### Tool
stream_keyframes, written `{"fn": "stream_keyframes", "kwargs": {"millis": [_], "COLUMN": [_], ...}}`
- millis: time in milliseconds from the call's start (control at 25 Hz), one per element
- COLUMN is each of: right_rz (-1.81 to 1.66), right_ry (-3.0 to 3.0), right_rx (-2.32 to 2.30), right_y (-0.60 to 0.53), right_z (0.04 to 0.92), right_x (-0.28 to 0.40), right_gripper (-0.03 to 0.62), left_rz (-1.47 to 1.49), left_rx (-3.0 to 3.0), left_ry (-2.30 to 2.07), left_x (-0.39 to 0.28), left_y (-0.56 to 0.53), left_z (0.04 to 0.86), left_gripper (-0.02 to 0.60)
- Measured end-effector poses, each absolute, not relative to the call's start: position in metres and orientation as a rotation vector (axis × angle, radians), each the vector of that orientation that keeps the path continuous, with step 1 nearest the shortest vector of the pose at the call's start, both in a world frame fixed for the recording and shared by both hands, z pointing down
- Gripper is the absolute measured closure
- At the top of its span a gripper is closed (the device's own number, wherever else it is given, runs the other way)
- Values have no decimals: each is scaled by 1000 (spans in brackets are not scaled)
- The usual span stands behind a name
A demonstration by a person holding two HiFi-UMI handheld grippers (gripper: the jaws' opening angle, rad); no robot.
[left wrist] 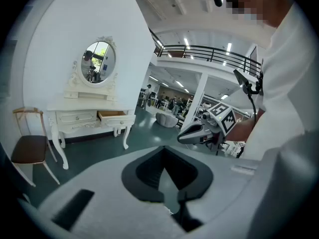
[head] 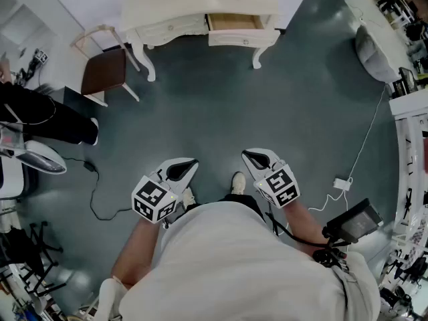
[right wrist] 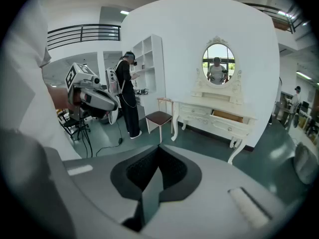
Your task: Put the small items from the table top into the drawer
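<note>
Head view: both grippers shut and empty, well apart from the dressing table

The left gripper and the right gripper are held side by side low in the picture, in front of a white-clad body, and both are tilted down over the dark grey-green floor. In the left gripper view and the right gripper view the dark pads of each are seen pressed together at the tips, with only floor showing in the narrow wedge behind them. Nothing is gripped by either one.

The dressing table is seen at the far end of the floor, against a white wall. It is cream-white, with curved legs and carved trim, and an oval mirror in an ornate frame is mounted above it. The drawer is found on the table's right-hand side as seen from the head. It is pulled out, and a light wooden inside is shown behind a white front with a small knob. The matching one beside it is closed. Whatever lies on the table top is too small to be made out.

A chair with a brown seat and pale frame is placed just beside the table's left end. A person in black is seen at the left edge, and a black cable is trailed over the floor nearby.
</note>
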State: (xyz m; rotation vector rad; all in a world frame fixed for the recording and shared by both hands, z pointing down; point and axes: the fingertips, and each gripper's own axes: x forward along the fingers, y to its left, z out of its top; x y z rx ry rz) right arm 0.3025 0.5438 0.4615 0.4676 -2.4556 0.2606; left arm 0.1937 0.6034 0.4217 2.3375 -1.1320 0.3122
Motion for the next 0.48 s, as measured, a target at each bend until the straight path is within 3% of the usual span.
{"fn": "stream_keyframes", "kwargs": {"millis": [240,480], "right_rz": [270,292], "right_ry": [-2449,-2440], "right_rx": [527,542], "right_y": [593,616], "right_z": [468,461], "right_x": [215,170], "right_gripper": [594,594], "left_rz": [354,347], "left_rx": [2349,2367], "left_ry": [-1106,-1080], "left_x": [97,50], "left_y": [662,676], "left_z": [428,428], "left_gripper": [582,581]}}
